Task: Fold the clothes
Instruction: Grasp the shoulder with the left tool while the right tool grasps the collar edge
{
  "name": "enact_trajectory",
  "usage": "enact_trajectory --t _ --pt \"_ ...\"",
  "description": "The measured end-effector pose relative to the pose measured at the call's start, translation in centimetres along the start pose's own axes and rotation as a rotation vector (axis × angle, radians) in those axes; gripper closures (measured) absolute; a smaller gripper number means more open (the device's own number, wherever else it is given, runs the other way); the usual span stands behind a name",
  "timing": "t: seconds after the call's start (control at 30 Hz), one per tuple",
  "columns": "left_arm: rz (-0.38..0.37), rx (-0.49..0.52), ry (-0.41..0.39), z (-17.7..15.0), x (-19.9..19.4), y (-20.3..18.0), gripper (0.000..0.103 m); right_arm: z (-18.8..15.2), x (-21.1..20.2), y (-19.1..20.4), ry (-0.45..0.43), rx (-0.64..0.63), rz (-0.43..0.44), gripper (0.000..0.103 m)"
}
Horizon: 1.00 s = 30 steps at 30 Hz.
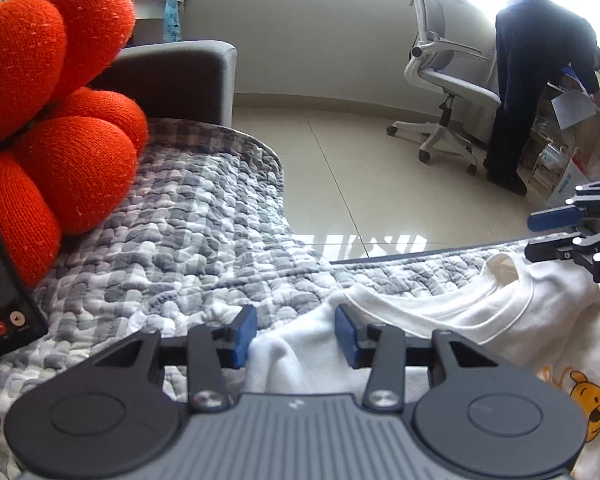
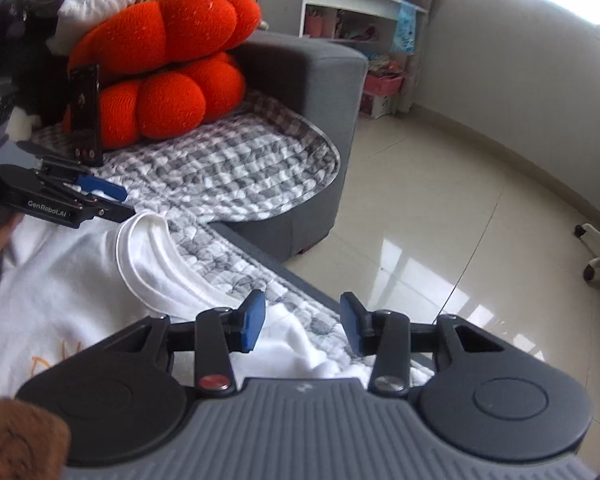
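Quilted sofa cover (image 1: 204,216) — white tee (image 1: 480,320) btwn both hand-held grippers, jaws apart

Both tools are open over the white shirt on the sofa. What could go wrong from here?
1. The white T-shirt lies bunched near the quilted cover's edge; a tug could slide it toward the floor.
2. The left tool or right tool might pinch the cover along with the shirt.

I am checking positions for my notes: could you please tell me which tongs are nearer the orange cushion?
Left. The left tongs hover over the white shirt beside the orange cushion; the right tongs are further along the shirt, away from it.
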<state>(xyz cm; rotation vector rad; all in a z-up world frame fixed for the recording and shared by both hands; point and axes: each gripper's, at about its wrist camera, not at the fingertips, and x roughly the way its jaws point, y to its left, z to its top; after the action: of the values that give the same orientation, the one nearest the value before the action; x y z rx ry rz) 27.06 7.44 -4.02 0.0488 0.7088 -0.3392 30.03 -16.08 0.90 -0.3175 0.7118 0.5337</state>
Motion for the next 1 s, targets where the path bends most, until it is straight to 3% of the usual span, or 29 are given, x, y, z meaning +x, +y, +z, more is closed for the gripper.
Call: enact_trajectory --t 0.17,0.23,0.3,0.4,0.57,0.63,0.8,1.0 --pt "0.01 0.01 -0.022 -0.8 0.0 -0.4 0.066 -1.5 2.8 1.2 0.067 -0.026 -0.017 0.059" --pt "0.013 0.023 -0.017 -0.6 -0.1 -0.8 0.071 -1.8 2.4 1.5 0.052 -0.015 -0.003 0.075" --pt "0.016 0.033 -0.012 -0.4 -0.1 -1.3 0.089 -1.9 2.2 2.3 0.041 -0.053 -0.032 0.085" --pt "0.078 0.042 -0.043 -0.3 -0.5 -2.3 0.094 -2.2 1.4 3.5 -0.01 -0.101 -0.123 0.095" --pt "0.196 0.065 -0.18 -0.2 -2.1 -3.4 0.095 -1.9 -0.8 3.3 -0.159 -0.06 -0.249 0.097" --pt "0.222 0.068 -0.21 0.2 -2.2 -3.6 0.095 -1.4 -0.5 3.1 -0.178 -0.052 -0.274 0.097" --pt "0.274 0.099 -0.198 0.7 -0.3 -4.1 0.095 -0.6 1.8 2.6 -0.155 -0.027 -0.294 0.097" --pt "0.283 0.069 -0.116 -0.1 2.1 -3.3 0.095 -1.4 5.3 1.9 -0.065 0.007 -0.281 0.097"
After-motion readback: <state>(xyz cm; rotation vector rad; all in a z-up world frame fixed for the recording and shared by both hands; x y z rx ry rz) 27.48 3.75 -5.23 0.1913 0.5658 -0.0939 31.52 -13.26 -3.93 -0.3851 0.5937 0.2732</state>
